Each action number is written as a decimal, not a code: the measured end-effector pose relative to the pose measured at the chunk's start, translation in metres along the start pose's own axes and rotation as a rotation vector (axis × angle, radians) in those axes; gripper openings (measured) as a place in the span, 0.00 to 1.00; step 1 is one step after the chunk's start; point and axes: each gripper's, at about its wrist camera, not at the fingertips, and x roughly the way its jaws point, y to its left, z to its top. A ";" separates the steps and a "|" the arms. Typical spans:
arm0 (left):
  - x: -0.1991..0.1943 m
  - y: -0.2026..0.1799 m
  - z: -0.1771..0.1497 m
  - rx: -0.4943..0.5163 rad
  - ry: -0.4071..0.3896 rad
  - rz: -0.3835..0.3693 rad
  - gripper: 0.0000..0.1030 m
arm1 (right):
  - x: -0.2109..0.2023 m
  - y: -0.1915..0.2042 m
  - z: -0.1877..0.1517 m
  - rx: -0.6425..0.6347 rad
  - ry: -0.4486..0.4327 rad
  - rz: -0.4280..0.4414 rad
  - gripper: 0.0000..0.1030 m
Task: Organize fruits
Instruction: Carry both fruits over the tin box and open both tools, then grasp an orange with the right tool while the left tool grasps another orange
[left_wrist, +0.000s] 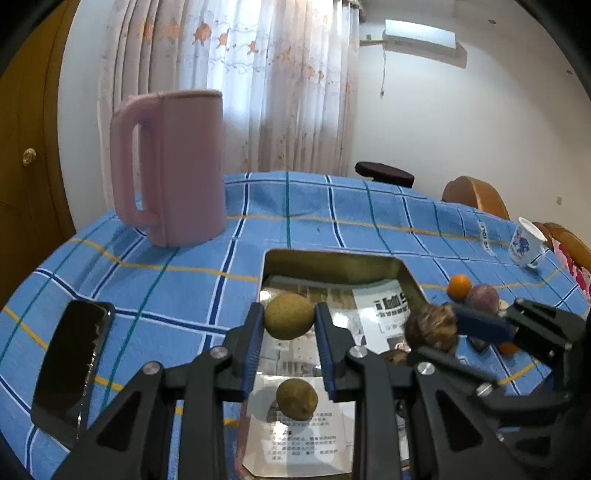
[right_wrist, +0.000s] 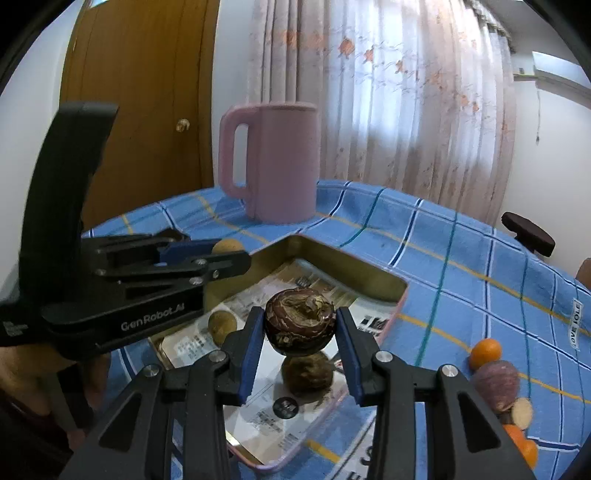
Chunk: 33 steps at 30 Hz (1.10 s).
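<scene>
Both small, firm, round fruits look light: left gripper (left_wrist: 289, 320) jaws clamp the tan fruit (left_wrist: 289, 315) and right gripper (right_wrist: 300, 326) jaws clamp the brown fruit (right_wrist: 300, 320) across their middles over the tray (left_wrist: 332, 260).

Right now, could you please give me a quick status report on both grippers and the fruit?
Left gripper shut on a tan fruit. Right gripper shut on a dark brown fruit. Both over the metal tray, its mirror floor showing their reflections. Nothing blocking.
</scene>
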 end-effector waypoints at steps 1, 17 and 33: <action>0.001 -0.001 -0.001 0.003 0.002 -0.002 0.28 | 0.005 0.002 -0.002 -0.006 0.017 0.003 0.40; -0.017 -0.010 0.003 -0.017 -0.048 0.018 0.71 | -0.001 0.000 -0.012 -0.012 0.060 0.005 0.64; -0.027 -0.134 -0.003 0.149 -0.063 -0.167 0.88 | -0.113 -0.140 -0.075 0.242 0.049 -0.384 0.64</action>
